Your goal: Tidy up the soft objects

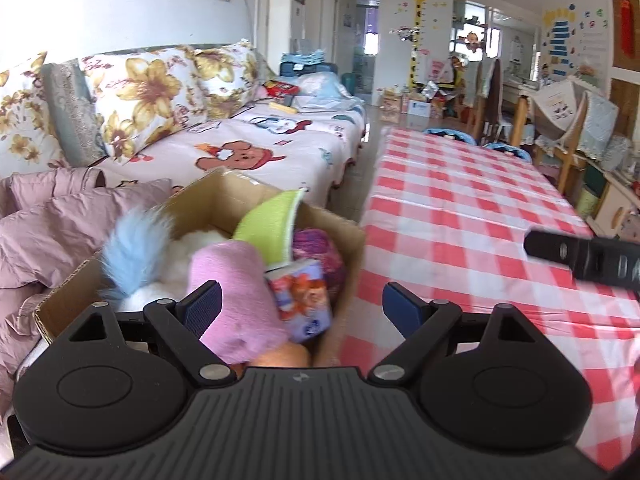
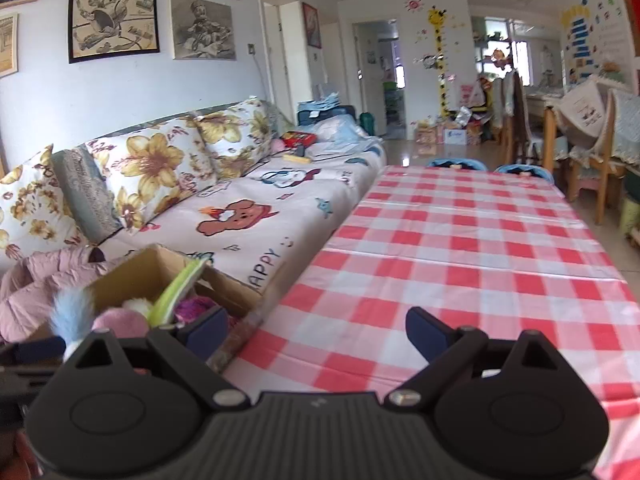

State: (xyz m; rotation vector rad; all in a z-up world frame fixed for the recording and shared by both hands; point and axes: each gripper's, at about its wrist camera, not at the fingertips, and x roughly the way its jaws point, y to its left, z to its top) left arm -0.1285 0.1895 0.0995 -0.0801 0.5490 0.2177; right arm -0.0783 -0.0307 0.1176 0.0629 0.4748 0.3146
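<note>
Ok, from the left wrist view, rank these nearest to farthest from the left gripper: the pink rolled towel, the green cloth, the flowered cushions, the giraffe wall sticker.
1. Pink rolled towel, between the open left gripper fingers, in the cardboard box.
2. Green cloth, sticking up behind it.
3. Flowered cushions, on the sofa, upper left.
4. Giraffe wall sticker, far wall, centre right.

The tablecloth (image 2: 460,248) is checked red and white; the cardboard box (image 1: 344,248) is plain brown; inside it lie a pink roll (image 1: 236,292), a lime-green piece (image 1: 268,224), a pale blue fluffy tuft (image 1: 128,248), something white and furry (image 1: 192,252), a purple ball (image 1: 320,252) and a lilac pack with an orange cartoon print (image 1: 304,300); the cushions (image 2: 156,176) show yellow flowers on white; the sofa cover (image 2: 256,220) is pale pink with cartoon bears; the jacket (image 1: 56,232) is dusty mauve; both grippers are black with dark blue pads (image 1: 204,308).
</note>
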